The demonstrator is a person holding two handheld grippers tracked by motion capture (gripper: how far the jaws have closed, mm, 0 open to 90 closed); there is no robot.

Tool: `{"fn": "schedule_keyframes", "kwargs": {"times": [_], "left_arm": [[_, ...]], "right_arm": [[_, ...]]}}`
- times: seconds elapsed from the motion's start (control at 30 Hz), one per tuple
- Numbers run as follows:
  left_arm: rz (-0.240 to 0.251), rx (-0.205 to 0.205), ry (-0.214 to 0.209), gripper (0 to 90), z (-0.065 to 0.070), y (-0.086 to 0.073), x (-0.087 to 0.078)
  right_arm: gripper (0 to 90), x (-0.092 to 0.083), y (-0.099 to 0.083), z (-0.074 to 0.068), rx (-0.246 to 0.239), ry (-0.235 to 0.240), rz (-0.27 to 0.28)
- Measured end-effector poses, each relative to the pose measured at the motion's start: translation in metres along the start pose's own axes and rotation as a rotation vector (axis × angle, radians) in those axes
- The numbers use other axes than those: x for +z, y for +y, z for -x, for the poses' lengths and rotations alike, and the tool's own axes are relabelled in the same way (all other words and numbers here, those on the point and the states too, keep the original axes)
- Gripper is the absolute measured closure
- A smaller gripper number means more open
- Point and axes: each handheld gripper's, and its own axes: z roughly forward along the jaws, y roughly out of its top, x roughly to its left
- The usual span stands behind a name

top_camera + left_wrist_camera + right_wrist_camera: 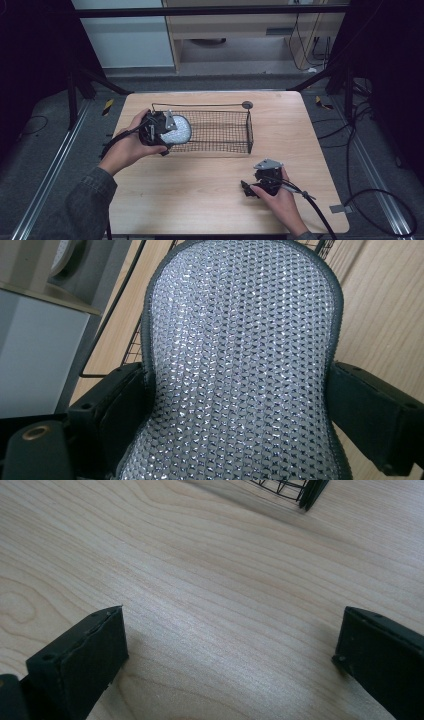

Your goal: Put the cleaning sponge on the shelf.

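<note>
A wooden table (210, 200) is seen from above, with a black wire basket (220, 131) set toward its far edge, roughly midway between the left and right edges. The basket's thin wire handle (200, 105) runs along its far side and ends in a small round disc near the far right corner of the basket.

The left gripper (156, 131) is held in the person's left hand (131, 145) at the left end of the basket. A silvery, sequin-textured pad with a dark stitched rim (177, 131) is clamped between its jaws and is held at the basket's left end, over the mesh. In the left gripper view the pad (240, 370) is pinched at its narrower waist by the two black jaws, one on either side, and the basket wire is glimpsed behind its upper edge.

The right gripper (252, 187) is held in the person's right hand (280, 200) near the near right corner of the table, well apart from the basket, with a cable trailing off toward the near edge. In the right gripper view its jaws are spread wide apart over bare wood (210, 595), with nothing between them, and a corner of the basket (295, 490) is caught at the top.
</note>
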Motion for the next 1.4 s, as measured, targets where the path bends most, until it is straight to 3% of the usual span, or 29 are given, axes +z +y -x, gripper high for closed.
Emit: {"fn": "schedule_keyframes", "kwargs": {"times": [0.87,1.4], "left_arm": [[-0.012,0.026,0.027,10.2,-0.017,0.015,0.009],[-0.009,0.019,0.029,10.1,-0.025,0.017,0.018]], "right_arm": [[0.4,0.0,0.0,0.0,0.002,0.001,0.002],[0.4,0.0,-0.001,0.0,0.003,0.001,0.004]]}}
